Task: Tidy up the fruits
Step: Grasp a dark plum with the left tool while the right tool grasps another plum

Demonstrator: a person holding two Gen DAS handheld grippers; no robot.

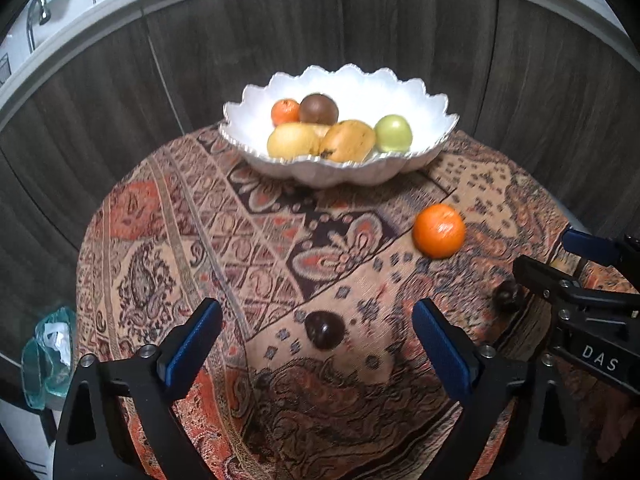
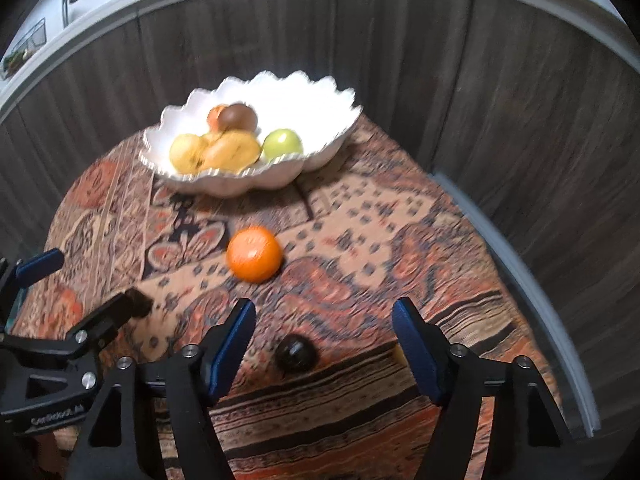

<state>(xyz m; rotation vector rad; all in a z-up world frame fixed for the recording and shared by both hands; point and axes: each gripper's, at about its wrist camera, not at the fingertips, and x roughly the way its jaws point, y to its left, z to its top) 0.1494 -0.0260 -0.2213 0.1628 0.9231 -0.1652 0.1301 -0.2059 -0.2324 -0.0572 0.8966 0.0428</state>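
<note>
My left gripper (image 1: 316,344) is spread wide above a dark round plum (image 1: 324,329); my right gripper (image 2: 324,344) is wide above a second dark plum (image 2: 296,353); round orange (image 1: 439,231) lies loose between plums and scalloped white bowl (image 1: 340,172) of fruit.

Domestic kitchen: curved chrome tap (image 1: 35,16) and white countertop (image 1: 80,8) at upper left; dark wood-grain cabinet panels (image 1: 248,40) behind a paisley-clothed round table (image 1: 180,240).
</note>
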